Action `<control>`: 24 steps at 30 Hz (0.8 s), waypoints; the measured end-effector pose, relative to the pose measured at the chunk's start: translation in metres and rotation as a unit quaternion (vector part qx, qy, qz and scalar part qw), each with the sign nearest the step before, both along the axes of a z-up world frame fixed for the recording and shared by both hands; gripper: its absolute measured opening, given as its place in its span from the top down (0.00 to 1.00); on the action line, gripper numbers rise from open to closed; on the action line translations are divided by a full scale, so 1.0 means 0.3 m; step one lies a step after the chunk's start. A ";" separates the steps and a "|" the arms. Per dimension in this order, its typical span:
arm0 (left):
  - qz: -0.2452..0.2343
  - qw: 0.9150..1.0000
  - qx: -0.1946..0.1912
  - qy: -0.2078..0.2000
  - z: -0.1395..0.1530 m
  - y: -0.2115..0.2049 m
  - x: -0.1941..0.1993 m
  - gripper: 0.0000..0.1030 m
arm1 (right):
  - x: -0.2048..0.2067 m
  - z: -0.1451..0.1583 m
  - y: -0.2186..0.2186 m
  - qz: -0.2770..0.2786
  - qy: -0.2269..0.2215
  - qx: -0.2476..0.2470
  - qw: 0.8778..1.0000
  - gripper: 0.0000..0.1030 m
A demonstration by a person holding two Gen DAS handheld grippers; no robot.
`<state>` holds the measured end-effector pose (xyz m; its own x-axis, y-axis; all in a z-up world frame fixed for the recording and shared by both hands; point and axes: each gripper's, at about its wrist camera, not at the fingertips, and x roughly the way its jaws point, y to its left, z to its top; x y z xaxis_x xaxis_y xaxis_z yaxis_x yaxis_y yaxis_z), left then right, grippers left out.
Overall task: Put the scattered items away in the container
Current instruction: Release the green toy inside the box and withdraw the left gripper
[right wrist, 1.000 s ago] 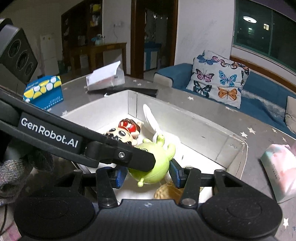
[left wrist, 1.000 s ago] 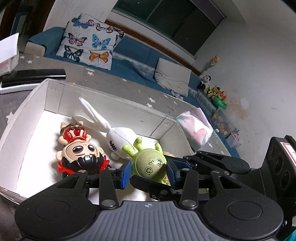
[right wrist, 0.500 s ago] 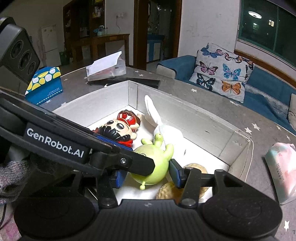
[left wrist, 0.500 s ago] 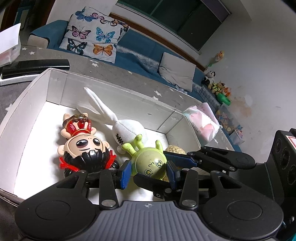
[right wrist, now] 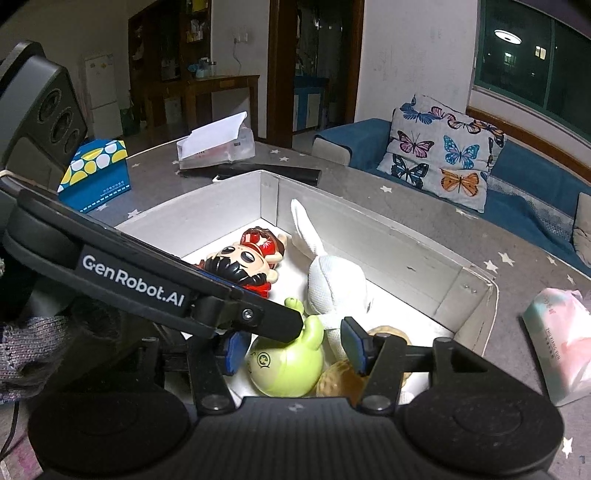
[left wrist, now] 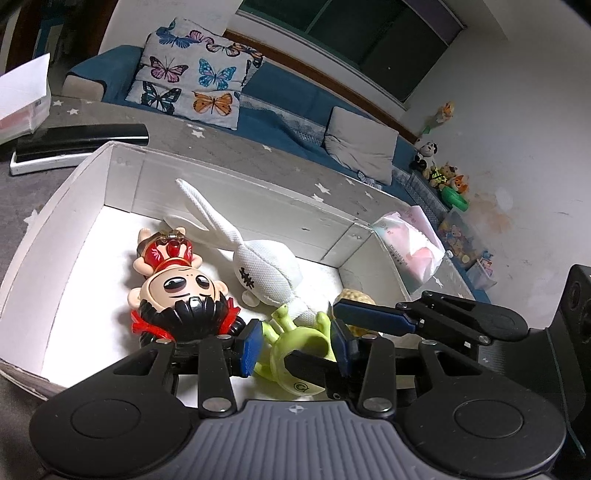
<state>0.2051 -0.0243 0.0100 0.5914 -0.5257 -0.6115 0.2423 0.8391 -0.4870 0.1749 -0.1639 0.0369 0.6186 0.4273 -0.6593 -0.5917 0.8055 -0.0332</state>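
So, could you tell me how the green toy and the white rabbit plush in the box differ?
The green toy is glossy, hard-looking and round; the white rabbit plush is knitted fabric, elongated, with long ears. The green toy sits between the grippers' fingers at the near end; the rabbit lies farther in. Both rest inside the white box.

1. Both fisheye views are dim overall, taken indoors at night; the window is dark and mirrors a round ceiling lamp.
2. The white box floor is the brightest area, nearly overexposed, with soft shadows under the toys.
3. The doorway and shelves behind it fall into deep shadow.
4. Straight lines bow strongly toward the edges, and the corners vignette to black.
5. The black claw bodies in the foreground lose detail; the white logo stays legible.
6. Focus is acceptably sharp; the distant small toys look soft and grainy.
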 end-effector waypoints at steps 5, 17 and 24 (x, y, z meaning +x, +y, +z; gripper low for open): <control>0.003 1.000 0.003 -0.014 0.029 -0.002 -0.038 0.58 | -0.045 0.031 -0.013 -0.002 -0.015 0.013 1.000 0.46; 0.007 0.998 0.011 -0.062 0.108 -0.009 -0.195 0.58 | -0.228 0.107 -0.057 -0.003 -0.070 0.035 0.997 0.41; 0.009 0.997 0.013 -0.079 0.120 -0.017 -0.296 0.58 | -0.340 0.116 -0.101 -0.011 -0.084 0.057 0.995 0.41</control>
